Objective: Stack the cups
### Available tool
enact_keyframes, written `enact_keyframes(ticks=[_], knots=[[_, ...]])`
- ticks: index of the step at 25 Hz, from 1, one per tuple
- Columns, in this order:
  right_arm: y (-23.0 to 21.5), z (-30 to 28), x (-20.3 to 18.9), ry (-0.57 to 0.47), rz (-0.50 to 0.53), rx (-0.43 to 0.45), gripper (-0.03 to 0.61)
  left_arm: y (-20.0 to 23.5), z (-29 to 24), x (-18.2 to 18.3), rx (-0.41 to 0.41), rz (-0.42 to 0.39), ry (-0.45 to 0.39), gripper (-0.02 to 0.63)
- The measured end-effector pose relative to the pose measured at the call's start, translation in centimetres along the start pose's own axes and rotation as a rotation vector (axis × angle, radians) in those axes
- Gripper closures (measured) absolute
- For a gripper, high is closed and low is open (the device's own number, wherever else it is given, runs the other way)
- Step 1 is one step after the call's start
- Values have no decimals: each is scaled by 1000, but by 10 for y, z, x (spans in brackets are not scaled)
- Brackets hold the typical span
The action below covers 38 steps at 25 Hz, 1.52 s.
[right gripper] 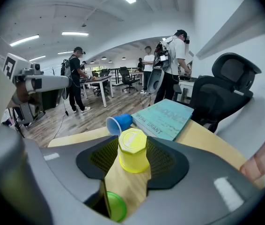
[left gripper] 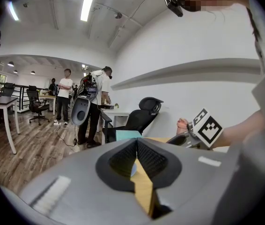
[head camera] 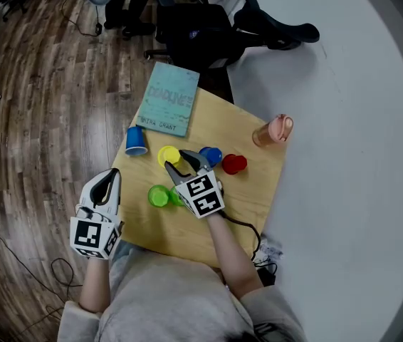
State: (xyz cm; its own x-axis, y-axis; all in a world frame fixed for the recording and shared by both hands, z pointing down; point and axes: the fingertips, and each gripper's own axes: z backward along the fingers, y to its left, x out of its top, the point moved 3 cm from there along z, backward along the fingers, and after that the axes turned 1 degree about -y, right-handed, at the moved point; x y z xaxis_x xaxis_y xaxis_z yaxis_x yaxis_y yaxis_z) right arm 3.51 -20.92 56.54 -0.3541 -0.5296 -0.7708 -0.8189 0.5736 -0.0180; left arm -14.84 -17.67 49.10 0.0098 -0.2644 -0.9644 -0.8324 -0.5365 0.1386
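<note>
An upside-down yellow cup (right gripper: 133,150) stands on the wooden table (head camera: 248,137) between the jaws of my right gripper (right gripper: 131,161), whose pads lie against its sides. In the head view the right gripper (head camera: 179,159) reaches over the yellow cup (head camera: 168,154) from the near side. A green cup (head camera: 159,196) stands just left of that gripper's body; its rim (right gripper: 115,206) shows low between the jaws. One blue cup (head camera: 136,141) lies on its side at the left edge, another blue cup (head camera: 211,154) and a red cup (head camera: 234,164) stand to the right. My left gripper (head camera: 107,185) is shut and empty beside the table's left edge.
A teal book (head camera: 167,100) lies at the table's far corner, and a pink bottle (head camera: 273,130) lies at the right edge. A black office chair (head camera: 201,34) stands beyond the table. Several people stand far off in the room (left gripper: 66,97).
</note>
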Motion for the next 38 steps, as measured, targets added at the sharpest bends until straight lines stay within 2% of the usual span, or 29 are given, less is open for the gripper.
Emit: enact_keyframes(ticks=[7, 16, 26, 34, 38], knots=[[-15, 56, 1, -80, -45, -67, 388, -21, -9, 5, -37, -13, -10, 555], [-29, 116, -48, -59, -101, -165, 388, -48, -16, 9, -66, -22, -17, 555], [-13, 127, -118, 41, -170, -158, 388, -65, -17, 8, -67, -35, -8, 555], [-7, 120, -124, 22, -132, -129, 387, -74, -22, 5, -70, -43, 7, 555], [-2, 119, -122, 4, -153, -96, 387, -73, -26, 6, -75, -42, 8, 555]])
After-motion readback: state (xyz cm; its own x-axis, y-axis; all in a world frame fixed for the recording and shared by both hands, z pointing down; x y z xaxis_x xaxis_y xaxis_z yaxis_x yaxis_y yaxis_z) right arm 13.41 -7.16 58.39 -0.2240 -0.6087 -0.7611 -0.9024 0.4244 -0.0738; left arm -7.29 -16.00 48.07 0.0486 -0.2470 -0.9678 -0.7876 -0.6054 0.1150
